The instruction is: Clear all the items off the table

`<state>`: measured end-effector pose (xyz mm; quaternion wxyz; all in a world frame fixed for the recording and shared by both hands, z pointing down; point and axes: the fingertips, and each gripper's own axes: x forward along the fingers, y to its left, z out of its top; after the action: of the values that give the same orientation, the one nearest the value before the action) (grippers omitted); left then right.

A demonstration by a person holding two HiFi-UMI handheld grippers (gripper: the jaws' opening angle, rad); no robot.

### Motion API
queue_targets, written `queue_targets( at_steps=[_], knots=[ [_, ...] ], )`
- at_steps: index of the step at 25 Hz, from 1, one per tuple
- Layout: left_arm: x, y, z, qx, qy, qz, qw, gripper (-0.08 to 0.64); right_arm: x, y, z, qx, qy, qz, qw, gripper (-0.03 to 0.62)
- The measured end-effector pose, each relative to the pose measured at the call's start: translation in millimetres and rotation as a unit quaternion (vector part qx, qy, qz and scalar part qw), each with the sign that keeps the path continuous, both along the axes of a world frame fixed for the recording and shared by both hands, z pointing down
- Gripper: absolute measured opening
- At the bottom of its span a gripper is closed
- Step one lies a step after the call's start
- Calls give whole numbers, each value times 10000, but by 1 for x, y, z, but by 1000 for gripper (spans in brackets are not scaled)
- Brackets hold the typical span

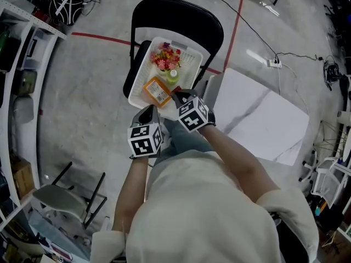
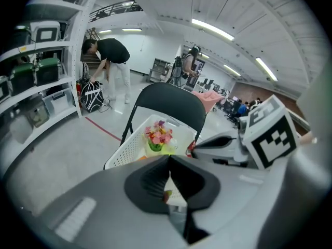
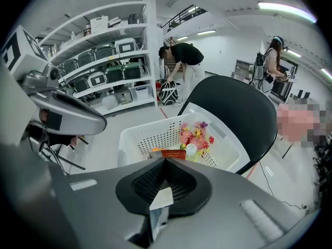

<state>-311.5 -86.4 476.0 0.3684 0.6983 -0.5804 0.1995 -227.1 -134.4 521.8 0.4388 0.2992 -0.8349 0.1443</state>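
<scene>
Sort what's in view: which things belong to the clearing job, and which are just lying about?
Job: white basket, flowers, green bottle, orange packet, black chair under the basket, white table.
Lying about: grey folding chair, shelving, power strip, black bag.

Head view: overhead, looking steeply down on basket and chair.
Gripper views: low, close, facing basket.
Shared: basket, chair.

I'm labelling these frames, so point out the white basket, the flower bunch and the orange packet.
white basket (image 1: 190, 63), head view, bare mesh on its right side
flower bunch (image 1: 165, 58), head view, middle of the blossoms
orange packet (image 1: 157, 91), head view, centre of its top face
</scene>
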Motion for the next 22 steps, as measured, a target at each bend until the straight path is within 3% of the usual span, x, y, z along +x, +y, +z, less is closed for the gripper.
queue_targets(
  at_steps=[7,8,10,22],
  knots=[
    [-8,-5,5,-43,0,-12,10000,8,-8,-6,6,-58,-101,58,9999,19],
    [-9,-5,6,-48,0,-9,10000,8,-9,-6,6,-92,-143,81,9998,45],
    [-9,-4,7,-54,-1,-1,10000,8,-11,-4,8,-171,-202,119,9996,164],
    [4,2,5,-17,33,132,9999,8,4,8,-2,-28,-165,321,9993,146]
  ],
)
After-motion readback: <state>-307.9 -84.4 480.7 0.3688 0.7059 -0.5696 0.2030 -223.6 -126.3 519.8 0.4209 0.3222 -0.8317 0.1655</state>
